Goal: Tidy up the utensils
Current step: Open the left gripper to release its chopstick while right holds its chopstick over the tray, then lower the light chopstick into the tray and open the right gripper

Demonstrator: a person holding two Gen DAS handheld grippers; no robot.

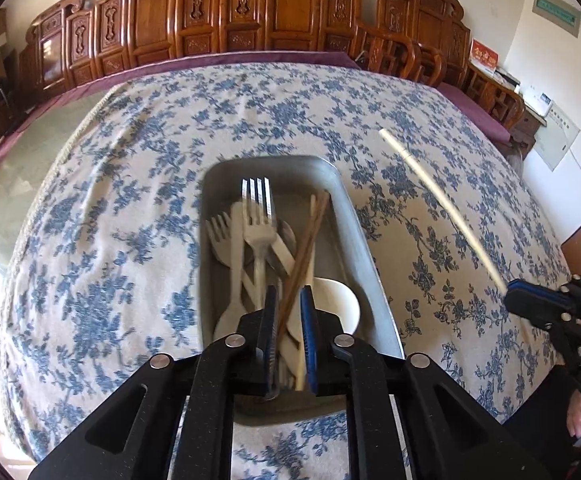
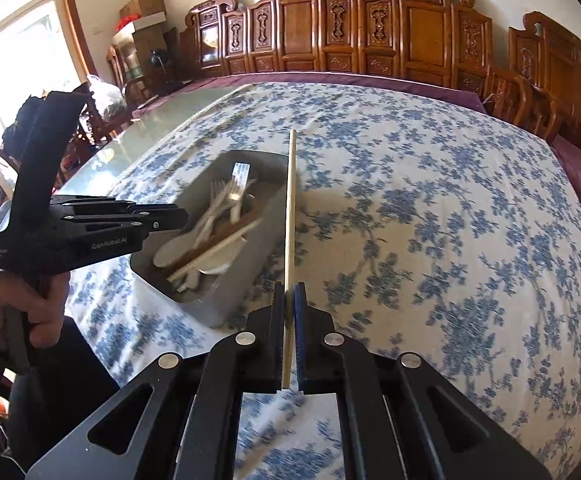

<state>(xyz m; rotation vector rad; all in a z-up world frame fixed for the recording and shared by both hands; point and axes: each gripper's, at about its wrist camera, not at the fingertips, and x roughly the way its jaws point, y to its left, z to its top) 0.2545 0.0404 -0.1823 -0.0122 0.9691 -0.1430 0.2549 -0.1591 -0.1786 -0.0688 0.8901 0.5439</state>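
Observation:
A metal tray point(image 1: 354, 216) lies on the blue floral tablecloth and holds pale forks, a white spoon point(image 1: 340, 304) and brown chopsticks point(image 1: 302, 252). My left gripper point(image 1: 289, 292) hangs over the tray's near end, its jaws a narrow gap apart, with a metal fork point(image 1: 257, 216) sticking forward from between them. My right gripper point(image 2: 289, 294) is shut on a pale chopstick point(image 2: 290, 208), held in the air just right of the tray point(image 2: 250, 272). The right gripper point(image 1: 530, 300) and its chopstick point(image 1: 442, 196) also show in the left wrist view.
The tablecloth point(image 2: 450, 220) covers most of a glass-topped table point(image 2: 162, 120). Carved wooden chairs point(image 2: 370, 40) line the far side. Cardboard boxes point(image 2: 142, 12) stand at the back left by a window.

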